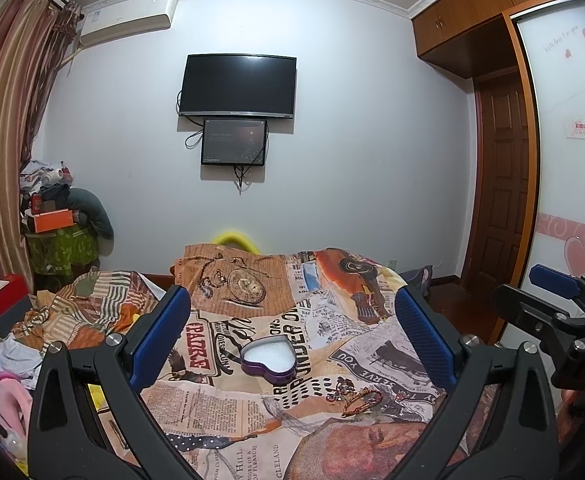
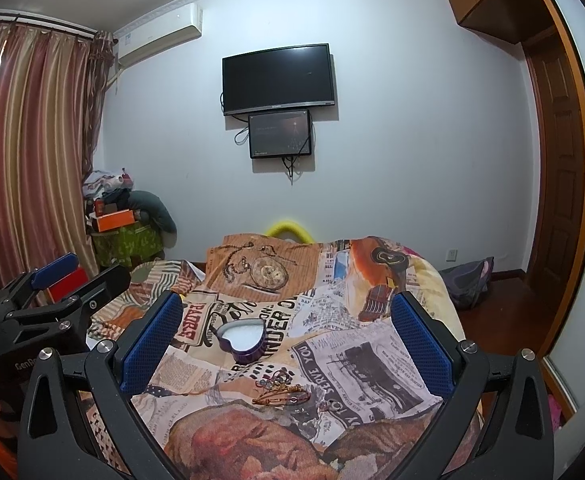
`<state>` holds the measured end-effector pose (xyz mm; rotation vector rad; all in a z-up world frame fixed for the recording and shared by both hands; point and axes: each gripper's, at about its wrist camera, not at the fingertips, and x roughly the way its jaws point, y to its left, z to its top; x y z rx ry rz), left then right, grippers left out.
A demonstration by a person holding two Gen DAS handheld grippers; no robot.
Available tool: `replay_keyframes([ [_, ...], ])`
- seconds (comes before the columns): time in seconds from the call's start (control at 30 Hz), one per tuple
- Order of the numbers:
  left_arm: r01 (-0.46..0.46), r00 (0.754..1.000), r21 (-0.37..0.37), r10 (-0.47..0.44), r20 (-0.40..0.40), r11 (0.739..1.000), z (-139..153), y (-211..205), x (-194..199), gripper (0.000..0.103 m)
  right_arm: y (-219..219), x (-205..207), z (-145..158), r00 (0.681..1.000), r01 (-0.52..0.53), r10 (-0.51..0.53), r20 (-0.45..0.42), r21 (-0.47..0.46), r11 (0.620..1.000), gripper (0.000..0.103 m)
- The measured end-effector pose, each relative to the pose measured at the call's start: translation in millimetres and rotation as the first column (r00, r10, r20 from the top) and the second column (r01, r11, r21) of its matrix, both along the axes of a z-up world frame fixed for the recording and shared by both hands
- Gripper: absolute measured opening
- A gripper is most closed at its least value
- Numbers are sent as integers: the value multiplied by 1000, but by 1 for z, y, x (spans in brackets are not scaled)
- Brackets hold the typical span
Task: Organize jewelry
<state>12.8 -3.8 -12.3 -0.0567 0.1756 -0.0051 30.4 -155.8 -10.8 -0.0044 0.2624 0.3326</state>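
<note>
A purple heart-shaped tin (image 1: 268, 361) with white foam inside lies open on the printed bed cover; it also shows in the right wrist view (image 2: 243, 341). A small heap of jewelry (image 1: 355, 395), gold bracelet and beaded pieces, lies just in front of the tin, also in the right wrist view (image 2: 282, 390). My left gripper (image 1: 292, 328) is open and empty, held above the cover behind the jewelry. My right gripper (image 2: 286, 334) is open and empty too, beside the left one.
The bed cover (image 1: 252, 424) has newspaper and pocket-watch prints. Loose clothes and a red box (image 1: 4, 300) lie at the left. A bag (image 2: 468, 284) sits on the floor at the right, near a wooden door (image 1: 500, 184). A TV (image 1: 237, 86) hangs on the far wall.
</note>
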Motion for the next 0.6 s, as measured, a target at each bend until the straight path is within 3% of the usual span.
replay_keyframes([
  [0.6,-5,997,8,6,-77,1000,-16,0,33,103,-9,37,-26,993,47,-50,-107,-31,998,103],
])
